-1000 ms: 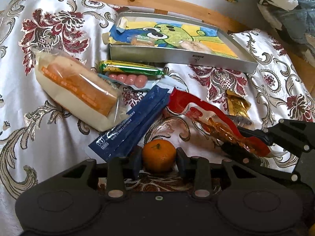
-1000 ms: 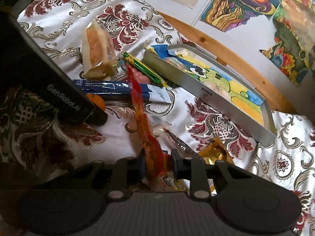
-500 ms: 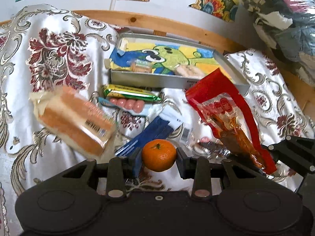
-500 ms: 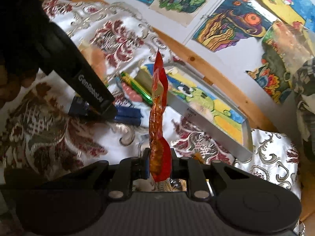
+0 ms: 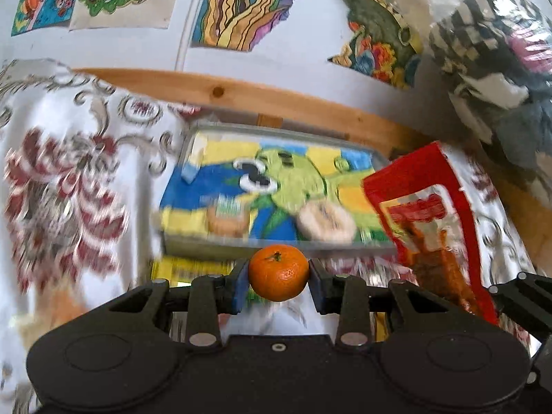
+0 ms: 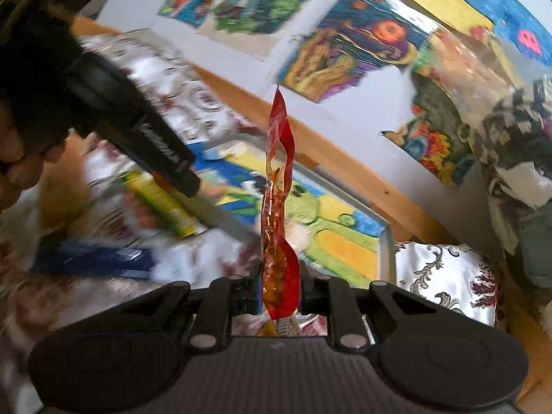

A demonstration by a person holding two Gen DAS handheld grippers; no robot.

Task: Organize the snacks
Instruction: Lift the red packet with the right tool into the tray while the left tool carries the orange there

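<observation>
My left gripper (image 5: 278,277) is shut on a small orange mandarin (image 5: 278,272), held in the air just before the near wall of a shallow grey tray (image 5: 276,246). The tray has a cartoon picture on its floor and two small snacks (image 5: 326,222) lie in it. My right gripper (image 6: 279,291) is shut on a red snack packet (image 6: 277,227) that stands upright, edge-on, in front of the tray (image 6: 384,252). That packet (image 5: 431,227) shows at the right of the left wrist view. The left gripper's black body (image 6: 134,127) crosses the right wrist view.
A floral cloth (image 5: 65,189) covers the surface. On it lie a yellow-green bar (image 6: 162,207) and blue sachets (image 6: 93,258), blurred. A wooden rail (image 5: 241,95) and a wall with drawings stand behind the tray. Bagged fabric (image 5: 500,69) sits at the right.
Both grippers have risen and moved toward the tray, carrying the mandarin and the red packet. The bread packet has dropped out of the left wrist view.
</observation>
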